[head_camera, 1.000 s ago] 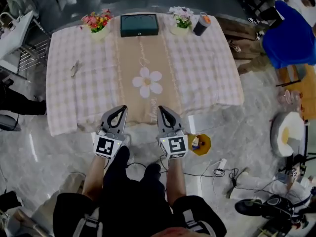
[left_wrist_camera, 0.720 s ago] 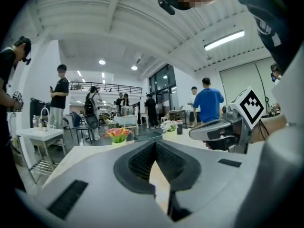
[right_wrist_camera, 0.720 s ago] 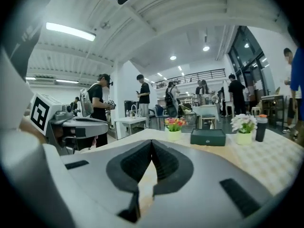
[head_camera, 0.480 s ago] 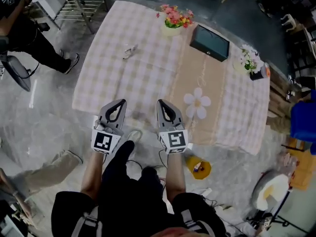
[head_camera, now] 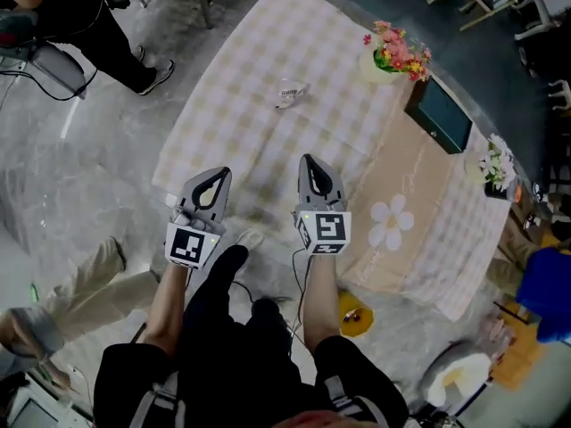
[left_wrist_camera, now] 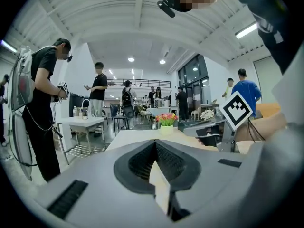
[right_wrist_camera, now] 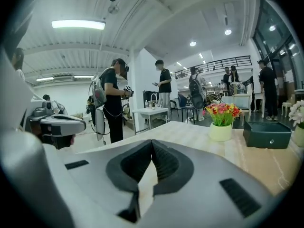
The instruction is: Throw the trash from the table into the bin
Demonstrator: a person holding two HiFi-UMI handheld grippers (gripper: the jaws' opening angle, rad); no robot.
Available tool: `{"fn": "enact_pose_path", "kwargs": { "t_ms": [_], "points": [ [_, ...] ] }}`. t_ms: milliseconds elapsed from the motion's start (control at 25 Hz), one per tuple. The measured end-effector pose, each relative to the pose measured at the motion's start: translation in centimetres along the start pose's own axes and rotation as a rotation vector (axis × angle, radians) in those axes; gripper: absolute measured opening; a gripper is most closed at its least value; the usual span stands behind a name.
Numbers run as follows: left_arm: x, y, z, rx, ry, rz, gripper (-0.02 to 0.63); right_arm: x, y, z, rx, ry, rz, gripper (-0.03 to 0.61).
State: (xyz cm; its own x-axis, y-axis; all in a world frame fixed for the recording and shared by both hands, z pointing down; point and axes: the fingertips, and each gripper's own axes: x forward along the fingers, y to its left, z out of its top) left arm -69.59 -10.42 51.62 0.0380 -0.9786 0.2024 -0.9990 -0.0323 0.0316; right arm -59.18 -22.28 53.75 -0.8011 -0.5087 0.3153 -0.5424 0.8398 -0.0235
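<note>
Grey plastic left gripper [head_camera: 214,175] and right gripper [head_camera: 314,160] both hold their ribbed black pads together, empty. A crumpled pale wrapper [head_camera: 290,93] lies on the checked tablecloth [head_camera: 239,143].

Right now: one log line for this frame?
phase: pre-grasp | left gripper: shut, empty | right gripper: shut, empty | trash: on table, beyond both grippers, untouched
</note>
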Motion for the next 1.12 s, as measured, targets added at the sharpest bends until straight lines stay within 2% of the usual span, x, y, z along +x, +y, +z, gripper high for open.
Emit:
{"fn": "enact_pose_path", "kwargs": {
  "t_ms": [320,440,880,960,1120],
  "points": [
    [0.9,3.2,-1.6,-0.020,0.015,0.030,0.003,8.5,-2.6,-1.9,-0.017,0.063,-0.041,0.011],
    [0.8,4.3,-2.6,-0.033,0.037,0.045,0.003,11.1,-3.3,-2.9,-0.007,0.102,-0.039,0.075],
    [1.0,7.3,-4.0,-0.042,0.063,0.088,0.003,16.7,-5.9,-5.6,0.013,0.181,-0.077,0.104],
    [0.9,7.4,-4.1,-0.040,0.065,0.090,0.003,16.9,-6.2,-5.8,0.012,0.187,-0.088,0.093],
    [0.9,7.5,-4.5,-0.041,0.075,0.092,0.003,16.6,-6.5,-6.2,0.009,0.183,-0.113,0.012]
  ]
}}
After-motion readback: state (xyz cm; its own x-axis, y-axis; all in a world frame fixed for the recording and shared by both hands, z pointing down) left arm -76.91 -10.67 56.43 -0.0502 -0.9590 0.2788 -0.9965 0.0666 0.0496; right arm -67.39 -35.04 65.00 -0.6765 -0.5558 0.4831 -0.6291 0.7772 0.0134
